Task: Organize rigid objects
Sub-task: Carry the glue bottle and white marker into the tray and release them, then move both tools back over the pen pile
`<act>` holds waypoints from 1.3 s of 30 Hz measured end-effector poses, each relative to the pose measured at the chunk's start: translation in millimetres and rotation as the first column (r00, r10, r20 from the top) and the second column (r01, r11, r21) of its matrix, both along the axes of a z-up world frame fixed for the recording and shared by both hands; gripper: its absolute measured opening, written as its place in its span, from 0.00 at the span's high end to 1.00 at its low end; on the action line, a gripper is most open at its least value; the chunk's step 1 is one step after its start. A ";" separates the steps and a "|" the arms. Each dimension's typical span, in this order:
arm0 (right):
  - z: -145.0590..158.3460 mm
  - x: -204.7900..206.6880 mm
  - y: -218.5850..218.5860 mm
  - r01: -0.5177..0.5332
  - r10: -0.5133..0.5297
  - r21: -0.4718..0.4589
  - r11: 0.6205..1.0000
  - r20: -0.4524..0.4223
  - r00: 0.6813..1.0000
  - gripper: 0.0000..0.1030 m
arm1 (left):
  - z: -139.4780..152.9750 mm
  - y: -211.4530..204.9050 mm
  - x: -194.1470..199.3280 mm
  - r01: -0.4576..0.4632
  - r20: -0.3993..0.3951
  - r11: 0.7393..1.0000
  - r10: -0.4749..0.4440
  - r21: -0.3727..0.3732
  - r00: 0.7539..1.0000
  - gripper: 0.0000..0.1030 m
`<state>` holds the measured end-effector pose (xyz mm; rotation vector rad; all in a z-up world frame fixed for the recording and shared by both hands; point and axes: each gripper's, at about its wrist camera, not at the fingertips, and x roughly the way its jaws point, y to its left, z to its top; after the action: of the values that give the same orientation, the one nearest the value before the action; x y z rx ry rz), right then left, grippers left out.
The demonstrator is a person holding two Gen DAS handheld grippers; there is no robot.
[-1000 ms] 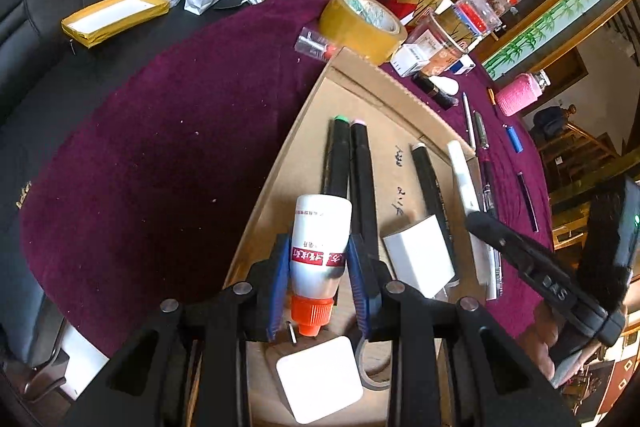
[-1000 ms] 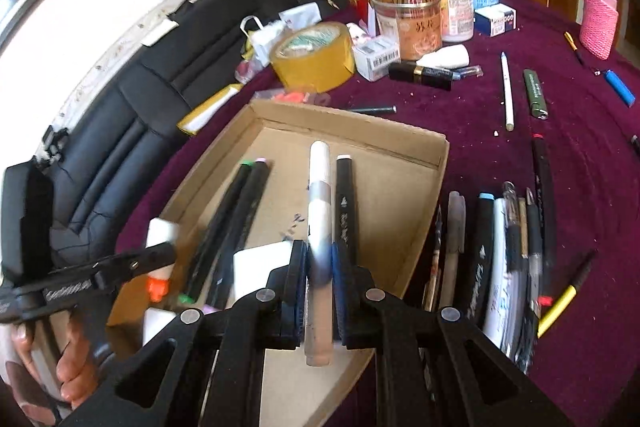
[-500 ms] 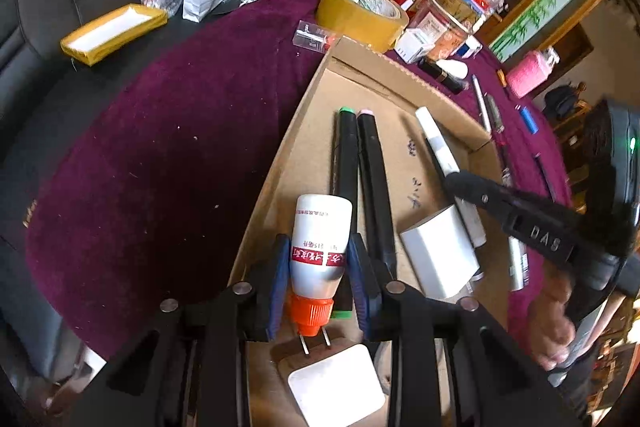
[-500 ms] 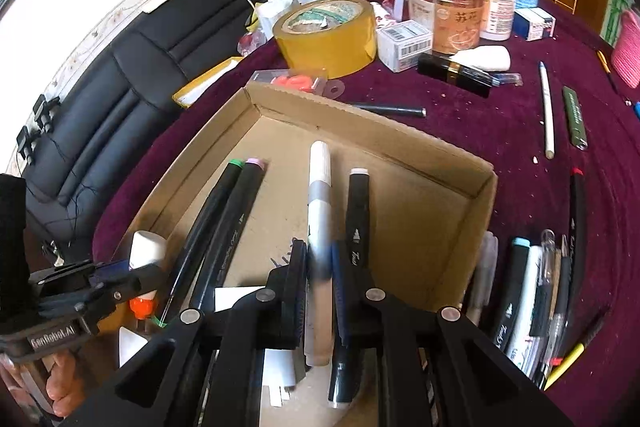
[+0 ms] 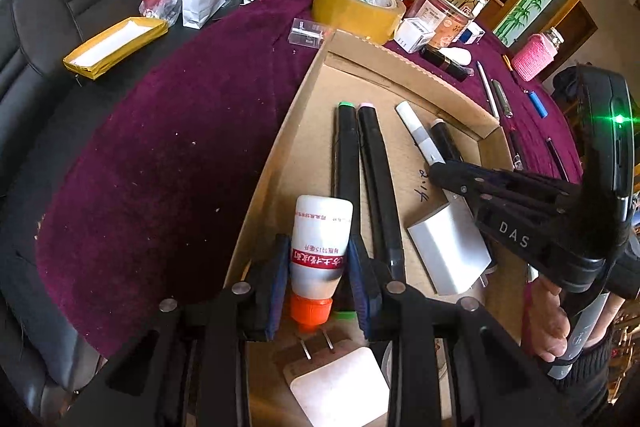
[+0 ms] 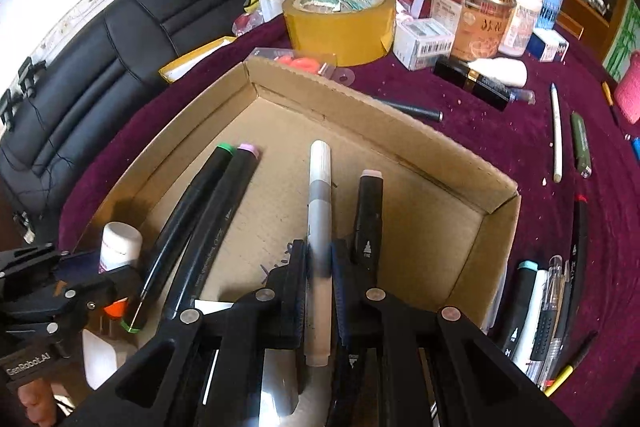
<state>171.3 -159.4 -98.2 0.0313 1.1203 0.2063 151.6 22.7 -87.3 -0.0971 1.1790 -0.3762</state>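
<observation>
My left gripper [image 5: 319, 271] is shut on a white bottle with an orange cap [image 5: 320, 243], held over the near left part of the cardboard tray [image 5: 404, 63]. My right gripper [image 6: 319, 265] is shut on a white and grey marker [image 6: 319, 211], low inside the same tray [image 6: 360, 99]. Two black markers with green and pink caps [image 5: 360, 163] lie side by side on the tray floor. Another black marker [image 6: 369, 211] lies just right of the held one. A white charger block [image 5: 448, 251] and a white plug adapter [image 5: 340, 387] also rest in the tray.
A yellow tape roll [image 6: 340, 19], jars and small boxes [image 6: 472, 23] crowd the far edge of the purple cloth. Several pens lie right of the tray [image 6: 540, 311]. A black lipstick tube [image 6: 472, 83] and loose pens lie beyond. A black sofa [image 5: 60, 7] holds bags.
My right gripper carried the white marker left and down into the tray, beside the black marker. The left gripper with the bottle stayed nearly in place, rolling slightly.
</observation>
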 end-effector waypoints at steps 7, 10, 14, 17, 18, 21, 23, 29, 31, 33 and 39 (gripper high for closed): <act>0.5 0.6 2.4 -0.007 0.007 -0.020 1.000 0.005 1.000 0.86 | 1.0 -1.9 -1.9 0.010 0.010 1.000 -0.010 0.001 1.000 0.64; 0.4 0.5 1.5 -0.005 0.005 -0.012 1.000 0.003 1.000 0.86 | 0.8 -3.4 -2.6 0.009 0.013 1.000 -0.009 0.013 1.000 0.64; 10.5 -4.6 -4.0 0.003 -0.003 0.041 0.999 0.019 1.000 0.86 | 2.9 0.8 -5.7 -0.007 0.005 1.000 0.007 0.000 1.000 0.59; 30.6 -19.3 -11.6 -0.005 -0.001 0.089 0.996 0.069 0.998 0.85 | 11.6 0.1 -14.9 -0.020 0.037 1.000 0.020 0.006 0.999 0.50; 39.2 -28.1 -16.2 -0.009 -0.001 0.105 0.994 0.093 0.996 0.84 | 15.1 -0.9 -17.6 -0.022 0.050 1.000 0.021 0.006 0.999 0.45; 56.7 -53.8 -32.5 -0.015 -0.006 0.147 0.989 0.142 0.990 0.70 | 31.5 -10.6 -33.0 -0.022 0.109 1.000 0.022 0.002 0.994 0.39; 67.2 -76.1 -50.7 -0.008 -0.023 0.174 0.985 0.174 0.985 0.62 | 41.4 -22.5 -44.9 -0.011 0.130 1.000 0.014 -0.019 0.991 0.37; 77.3 -123.7 -115.5 0.101 -0.152 0.271 0.957 0.174 0.973 0.60 | 62.4 -80.3 -81.9 0.090 0.183 0.993 -0.075 -0.074 0.980 0.33; 74.3 -136.5 -142.4 0.171 -0.226 0.306 0.937 0.153 0.962 0.60 | 64.0 -94.4 -90.2 0.112 0.184 0.990 -0.093 -0.090 0.978 0.32; 67.1 -147.5 -164.8 0.227 -0.283 0.348 0.910 0.121 0.951 0.60 | 63.6 -112.4 -97.4 0.139 0.178 0.986 -0.121 -0.091 0.977 0.32; 38.2 -154.4 -212.8 0.401 -0.435 0.379 0.834 0.003 0.900 0.61 | 57.1 -144.2 -115.1 0.184 0.159 0.981 -0.172 -0.061 0.972 0.32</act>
<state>16.9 -372.2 -60.0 0.5990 0.9444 0.0206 36.6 -121.5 -30.3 -0.0267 1.0243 -0.5767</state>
